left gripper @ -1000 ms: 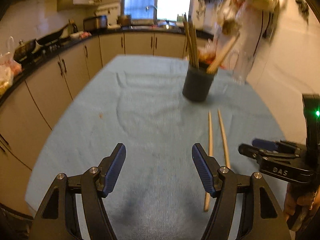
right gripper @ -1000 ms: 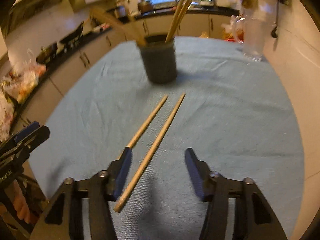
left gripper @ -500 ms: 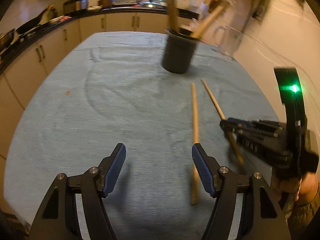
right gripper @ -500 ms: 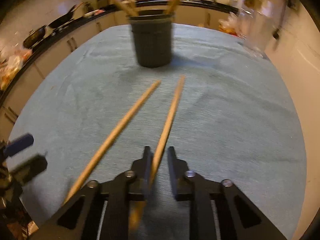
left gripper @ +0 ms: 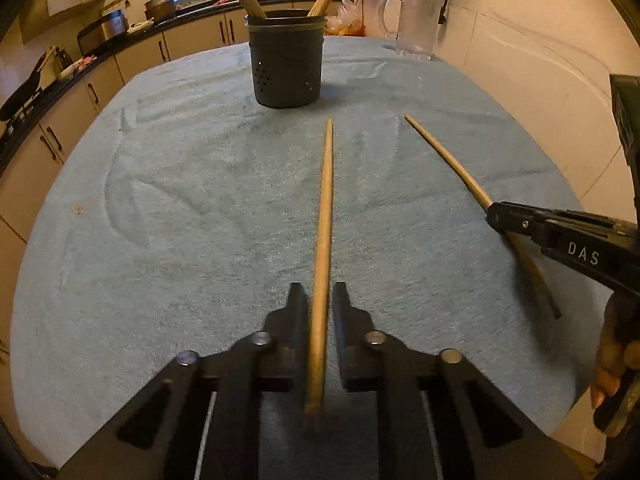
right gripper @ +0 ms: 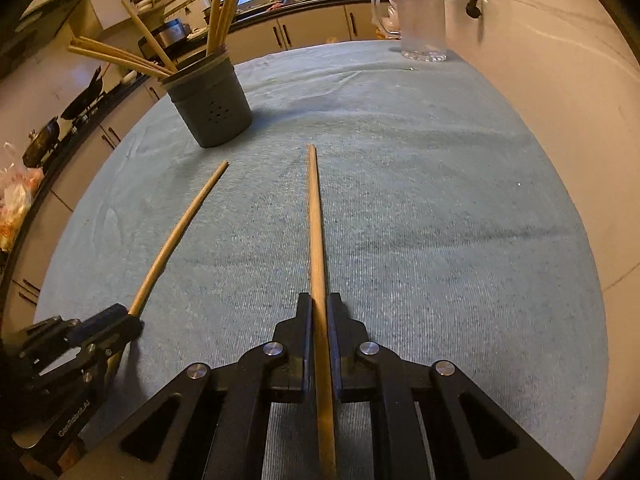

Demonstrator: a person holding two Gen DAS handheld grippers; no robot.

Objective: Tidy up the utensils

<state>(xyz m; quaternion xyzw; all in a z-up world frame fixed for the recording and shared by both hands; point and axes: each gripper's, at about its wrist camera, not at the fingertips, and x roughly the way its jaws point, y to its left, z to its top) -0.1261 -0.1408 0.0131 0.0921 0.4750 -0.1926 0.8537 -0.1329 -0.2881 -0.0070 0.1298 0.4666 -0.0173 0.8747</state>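
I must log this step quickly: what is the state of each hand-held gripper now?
Left hand-held gripper: closed on the left chopstick.
Right hand-held gripper: closed on the right chopstick.

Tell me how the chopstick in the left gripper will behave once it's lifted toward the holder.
The chopstick looks like stiff wood, so it probably won't sag. The left gripper pinches it near one end, so the long free end may droop or pivot. It's round and thin, so it would likely roll on the blue cloth if dropped.
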